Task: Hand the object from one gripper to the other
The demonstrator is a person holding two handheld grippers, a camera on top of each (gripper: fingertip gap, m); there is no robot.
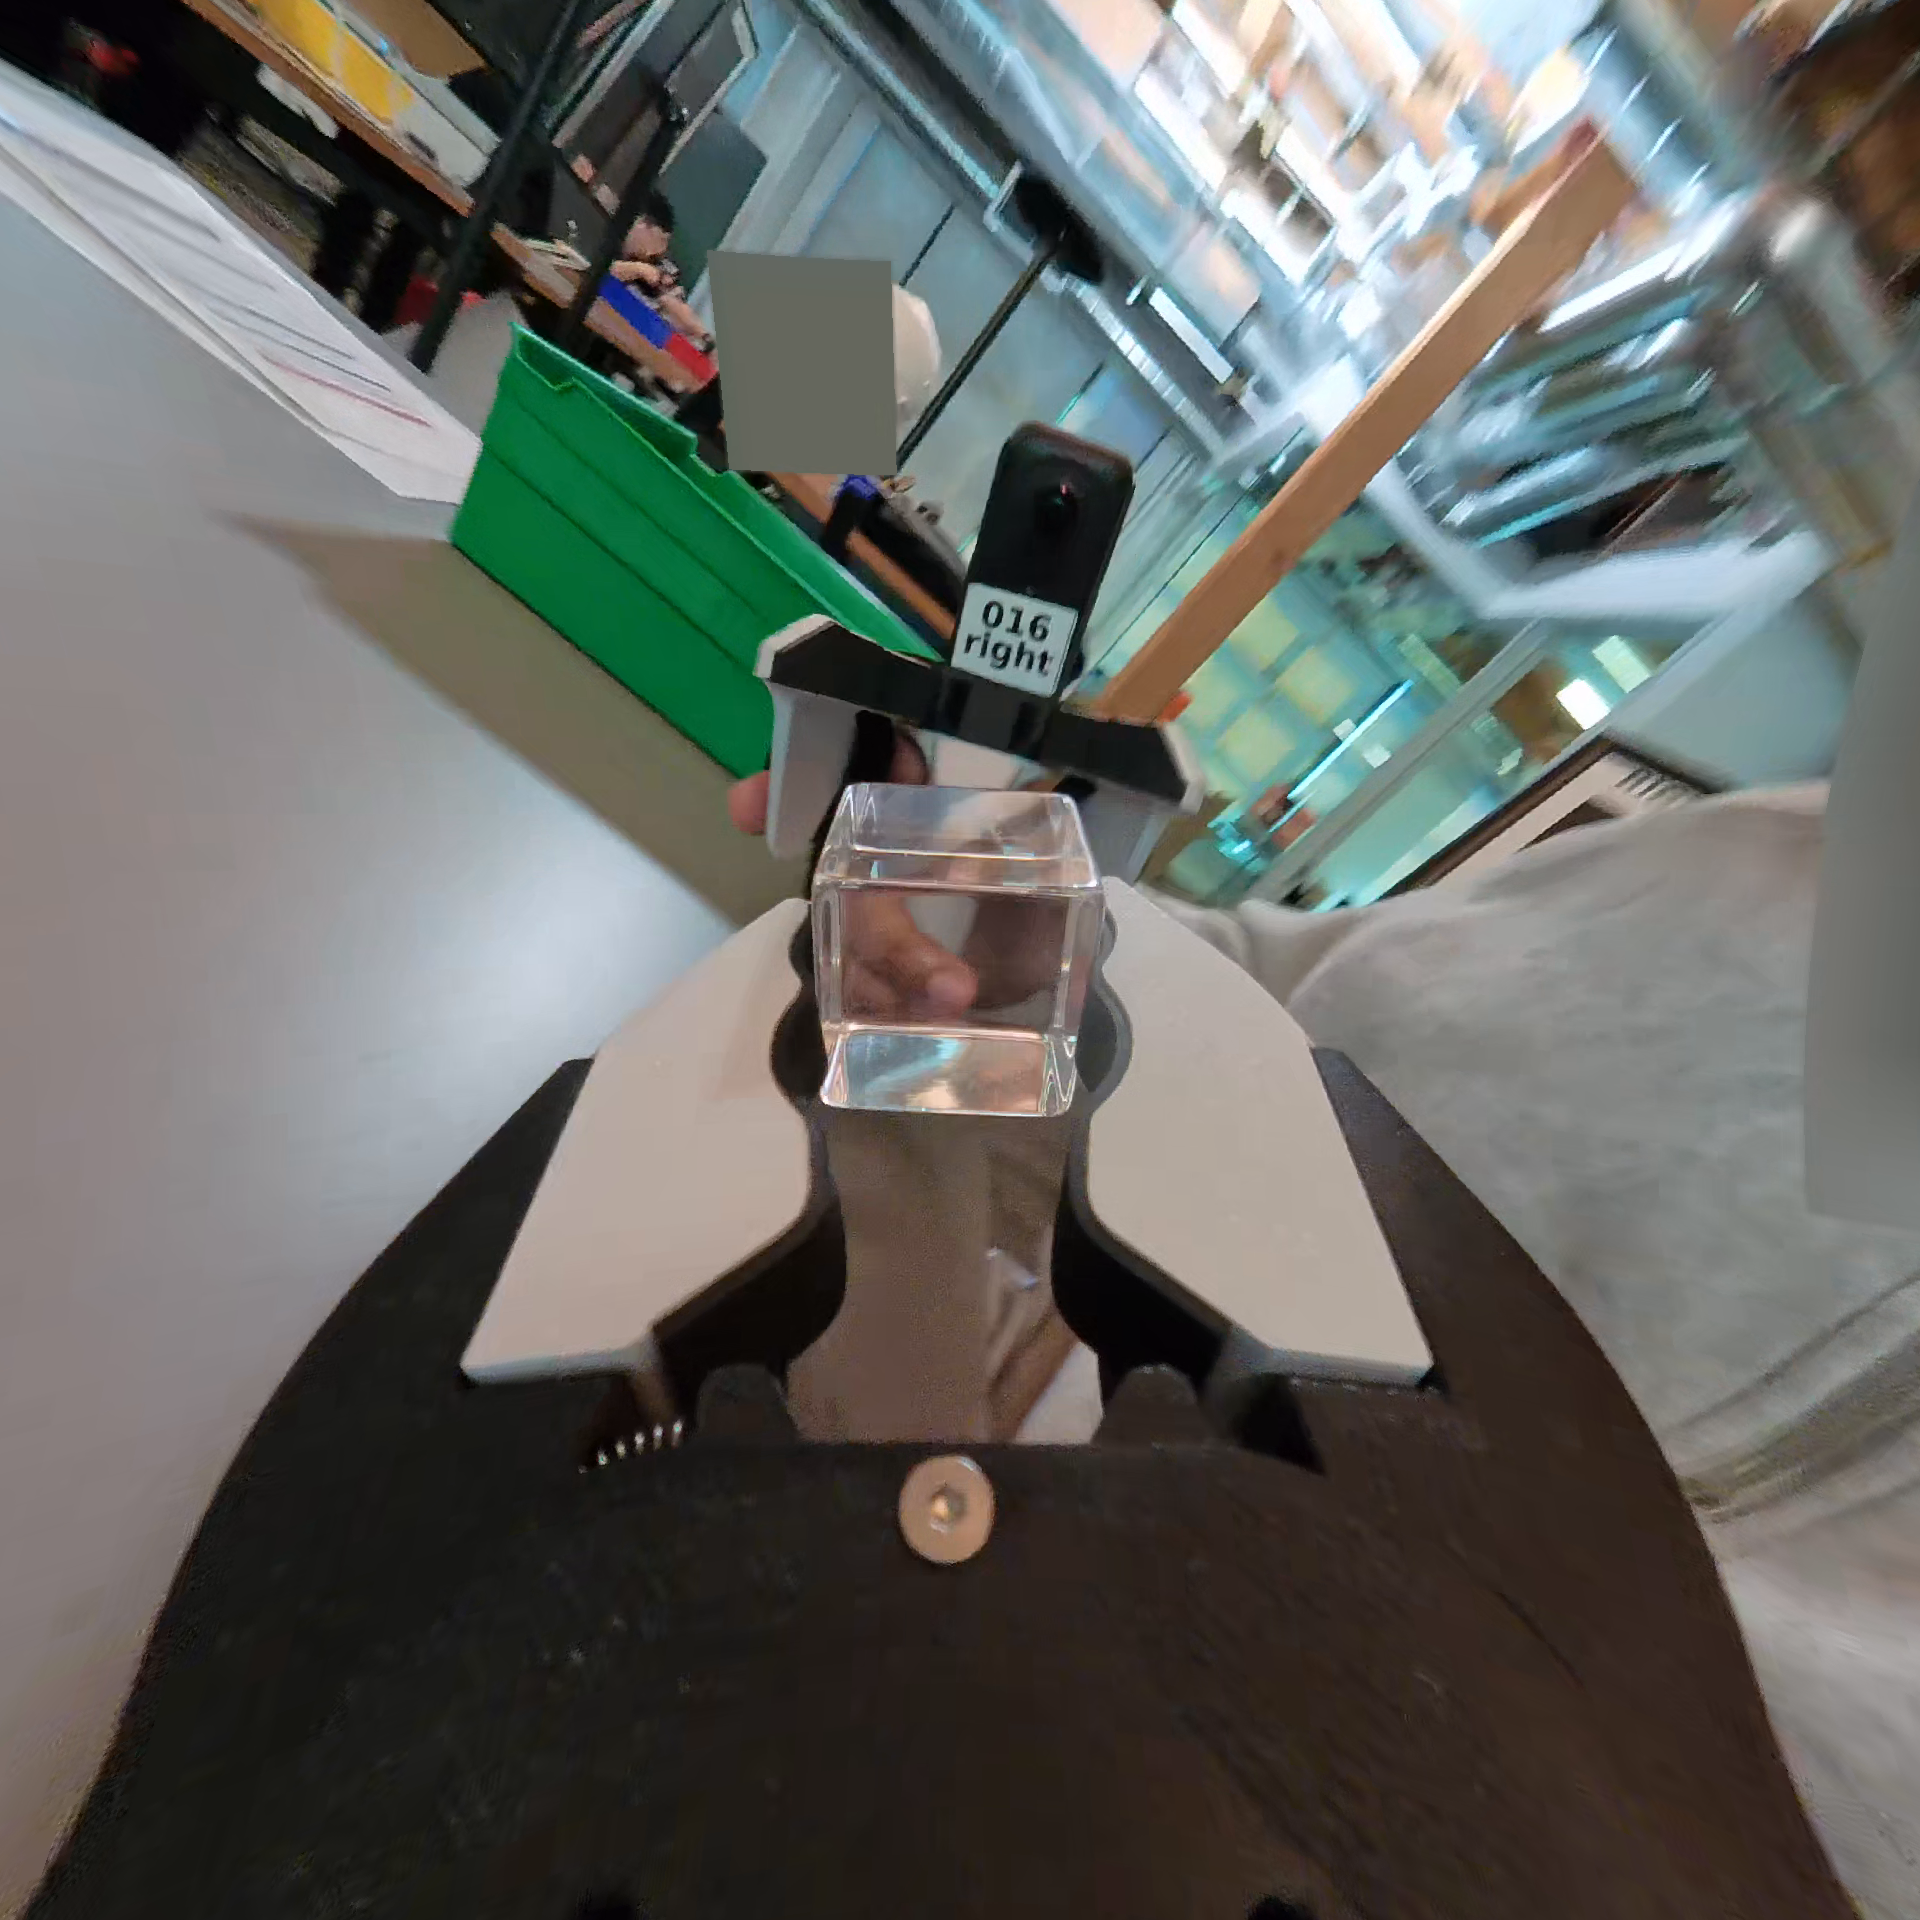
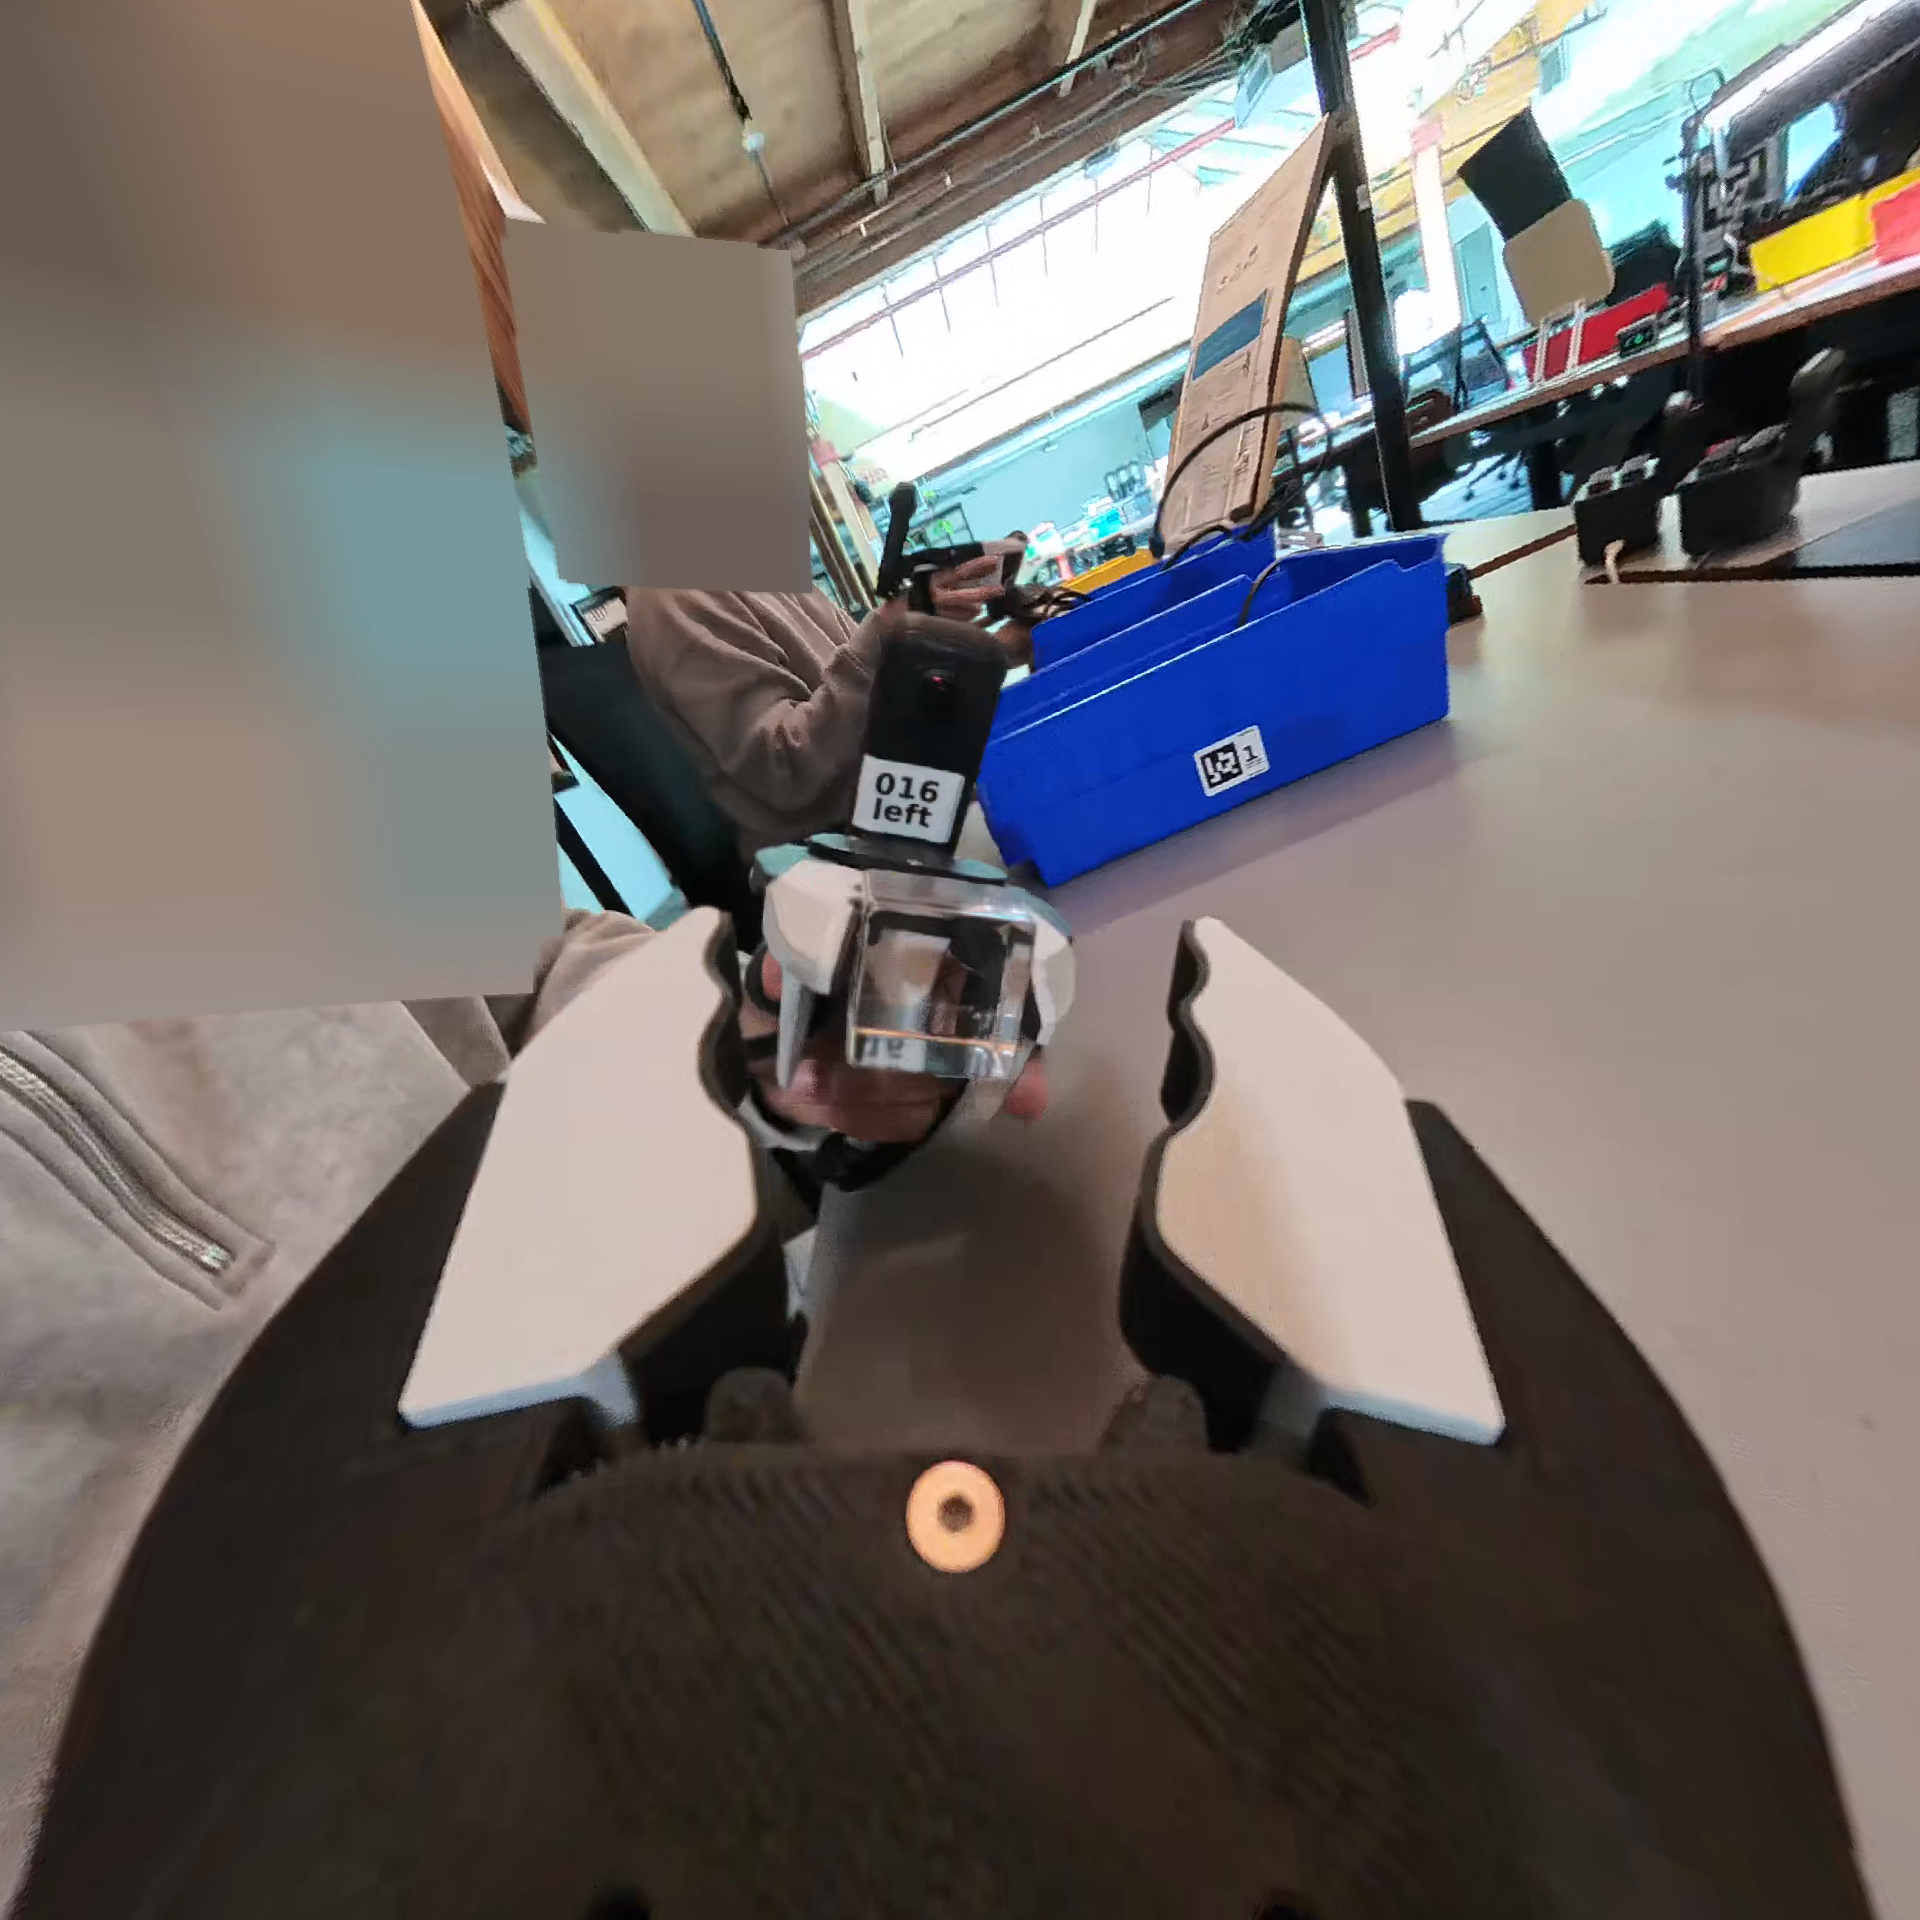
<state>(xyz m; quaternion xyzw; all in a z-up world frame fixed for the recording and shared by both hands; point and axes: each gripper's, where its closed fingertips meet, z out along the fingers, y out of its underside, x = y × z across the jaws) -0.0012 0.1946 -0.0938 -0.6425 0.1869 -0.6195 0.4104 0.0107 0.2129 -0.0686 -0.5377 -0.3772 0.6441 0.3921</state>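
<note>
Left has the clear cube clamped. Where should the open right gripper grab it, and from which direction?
Grip the clear cube on its top and bottom faces, coming straight in from the front. The left gripper already covers its two side faces, so only the front half sticking past those fingertips is free. The right gripper probably needs rolling a quarter turn first.

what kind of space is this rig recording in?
Likely a workshop or lab with shared workbenches. Clues: a blue parts bin and a green bin on a pale table, long benches with equipment behind, and exposed ceiling beams.
</note>
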